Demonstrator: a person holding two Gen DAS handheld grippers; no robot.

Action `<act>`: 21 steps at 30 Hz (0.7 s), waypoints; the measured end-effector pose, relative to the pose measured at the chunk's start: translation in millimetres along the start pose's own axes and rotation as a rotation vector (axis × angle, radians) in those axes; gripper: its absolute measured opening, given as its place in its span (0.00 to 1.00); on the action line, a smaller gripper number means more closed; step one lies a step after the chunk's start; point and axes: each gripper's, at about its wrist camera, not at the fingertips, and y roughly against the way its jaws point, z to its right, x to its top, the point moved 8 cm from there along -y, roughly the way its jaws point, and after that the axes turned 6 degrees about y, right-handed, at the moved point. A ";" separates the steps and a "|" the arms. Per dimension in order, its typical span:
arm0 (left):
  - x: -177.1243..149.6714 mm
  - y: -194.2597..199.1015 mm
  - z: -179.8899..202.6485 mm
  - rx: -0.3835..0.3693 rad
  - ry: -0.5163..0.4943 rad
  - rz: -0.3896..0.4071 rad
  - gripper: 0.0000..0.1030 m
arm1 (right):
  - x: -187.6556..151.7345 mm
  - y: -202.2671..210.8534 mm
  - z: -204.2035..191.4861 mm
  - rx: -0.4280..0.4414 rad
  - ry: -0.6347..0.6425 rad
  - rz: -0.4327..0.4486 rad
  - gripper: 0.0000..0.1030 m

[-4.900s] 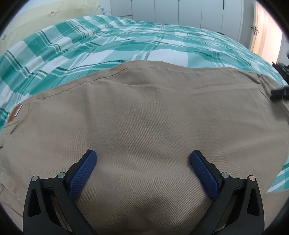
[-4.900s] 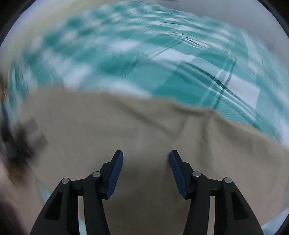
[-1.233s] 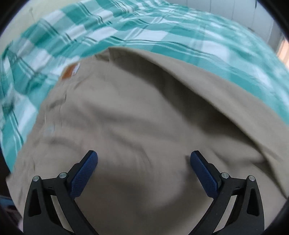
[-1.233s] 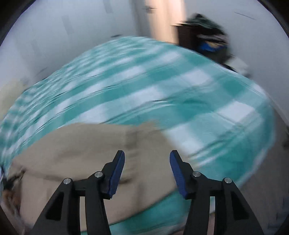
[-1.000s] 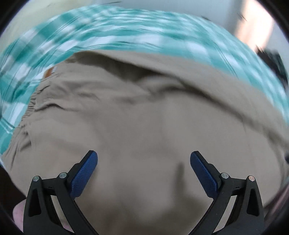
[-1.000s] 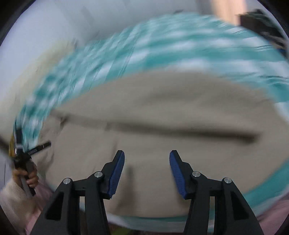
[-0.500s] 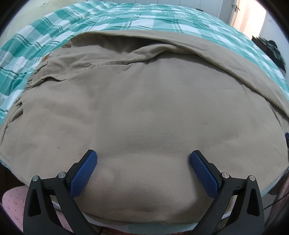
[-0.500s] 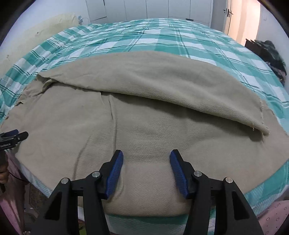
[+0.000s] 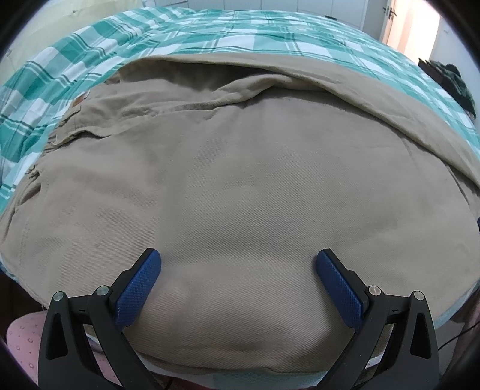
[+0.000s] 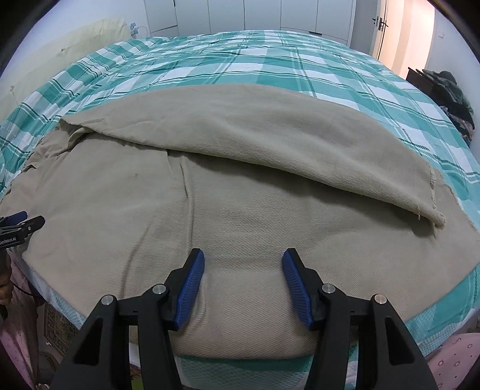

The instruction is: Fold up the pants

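Tan pants [image 9: 240, 180] lie on the bed near its front edge, one leg folded over the other; they also show in the right wrist view [image 10: 240, 186]. The waistband with an orange label [image 9: 78, 100] is at the left. The upper leg's hem [image 10: 432, 198] lies at the right. My left gripper [image 9: 237, 261] is open and empty, hovering over the seat of the pants. My right gripper [image 10: 243, 258] is open and empty over the lower leg. The left gripper's tip [image 10: 18, 223] shows at the left edge of the right wrist view.
A teal and white plaid bed cover [image 10: 270, 69] spreads behind the pants. A cream pillow [image 10: 60, 45] lies at the far left. White wardrobes [image 10: 255, 15] and a door stand behind. Dark clothes [image 10: 450, 90] are piled at the right.
Both grippers swung about and came to rest, open, over the pants near the bed's front edge. One pant leg now lies folded over the other.
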 end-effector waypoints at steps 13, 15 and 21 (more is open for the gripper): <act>-0.4 -0.2 -0.1 0.001 -0.001 0.000 0.99 | -1.0 2.3 0.6 -0.004 0.009 -0.001 0.53; -0.1 -0.7 0.0 0.000 -0.001 -0.001 0.99 | 1.2 10.8 5.7 0.029 -0.055 -0.008 0.53; 1.1 -2.3 -0.9 0.003 -0.002 0.001 0.99 | 9.0 7.6 63.5 0.460 -0.684 -0.017 0.53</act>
